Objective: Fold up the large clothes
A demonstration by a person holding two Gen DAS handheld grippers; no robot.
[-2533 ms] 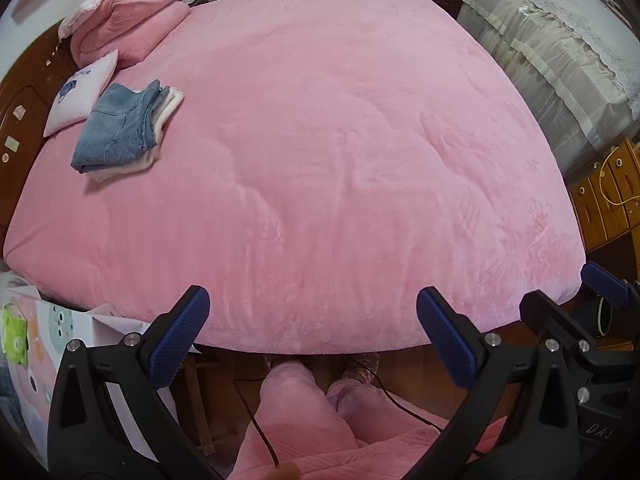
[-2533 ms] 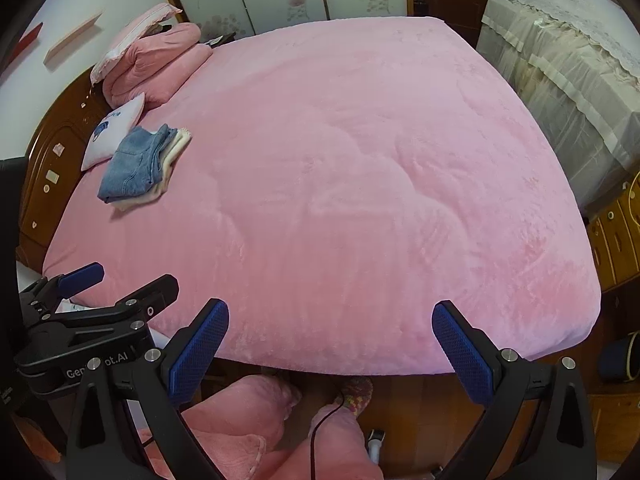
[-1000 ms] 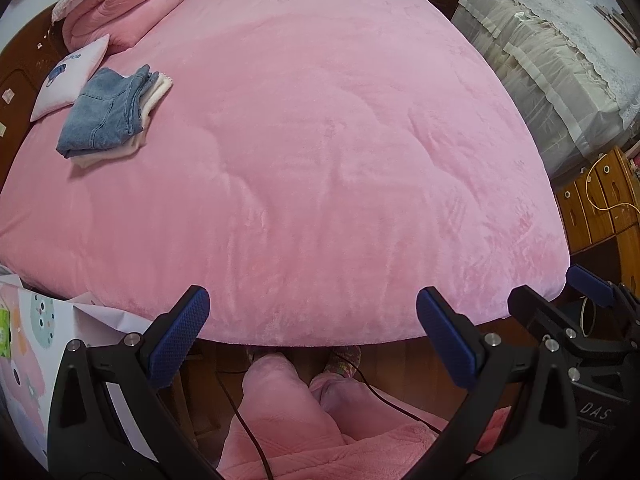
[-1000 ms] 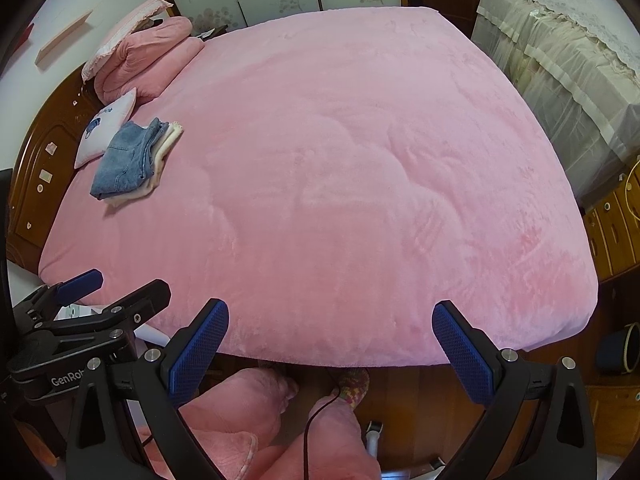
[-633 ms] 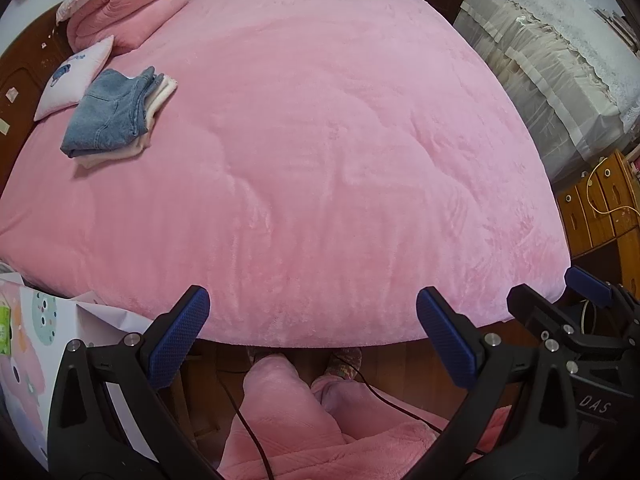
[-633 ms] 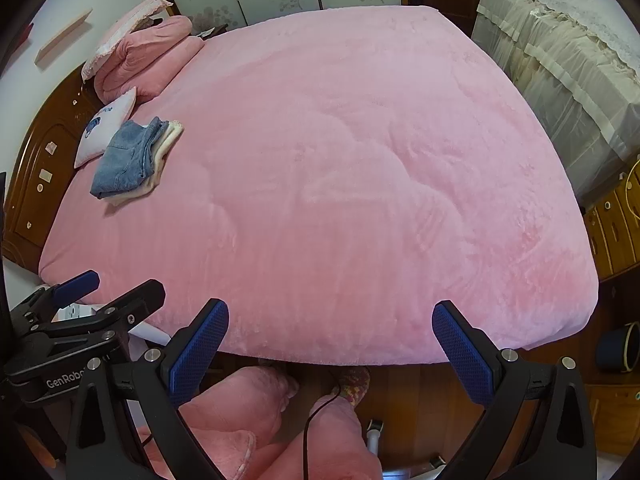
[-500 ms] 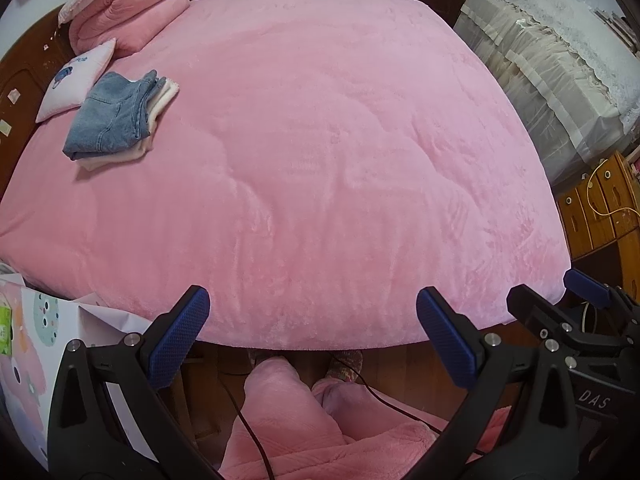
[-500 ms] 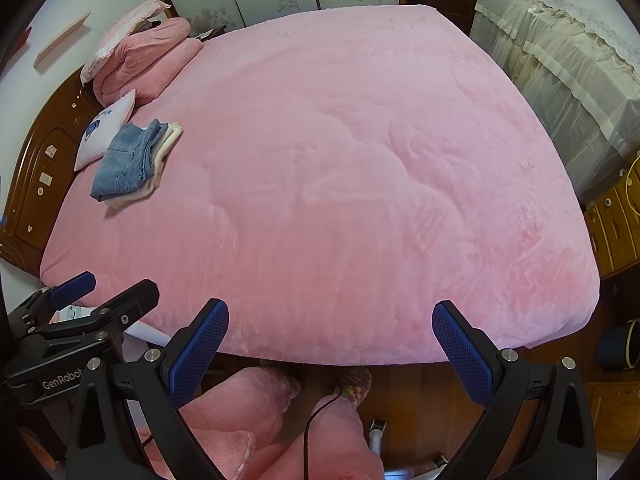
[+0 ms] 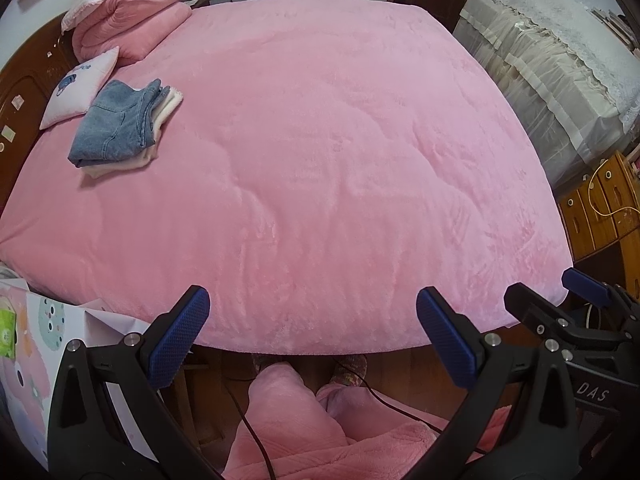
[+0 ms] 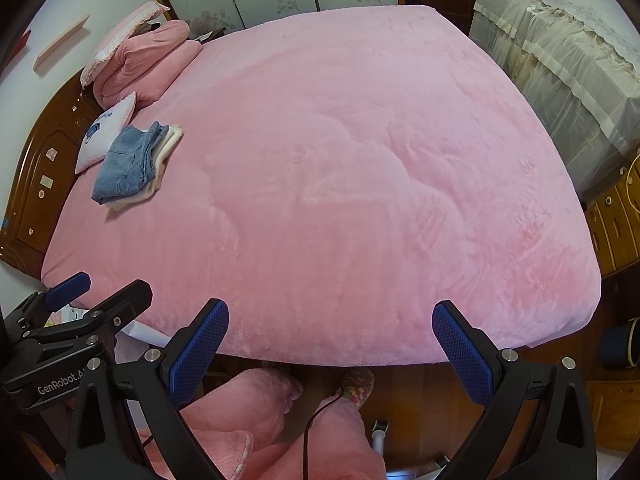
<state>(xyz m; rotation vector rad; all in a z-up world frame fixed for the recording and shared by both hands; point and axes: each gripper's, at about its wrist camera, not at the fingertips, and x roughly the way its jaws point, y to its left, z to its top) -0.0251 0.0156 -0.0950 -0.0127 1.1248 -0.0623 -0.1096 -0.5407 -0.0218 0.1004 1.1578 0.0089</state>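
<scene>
A folded stack, blue jeans [image 9: 116, 126] on a cream garment [image 9: 168, 106], lies at the far left of the pink bed [image 9: 320, 140]; it also shows in the right wrist view [image 10: 128, 162]. My left gripper [image 9: 314, 338] is open and empty, held over the bed's near edge. My right gripper [image 10: 330, 346] is open and empty, beside it to the right. Each gripper shows at the edge of the other's view. No unfolded garment lies on the bed.
A folded pink quilt [image 9: 128, 16] and a small white cushion [image 9: 80, 86] sit by the wooden headboard [image 10: 36, 160]. A lace-covered piece of furniture [image 9: 560, 80] and wooden drawers [image 9: 600, 208] stand at the right. My pink-clad legs [image 9: 296, 420] are below.
Both views have shifted slightly, as both grippers drift a little by the bed's near edge. Both grippers stay open and empty.
</scene>
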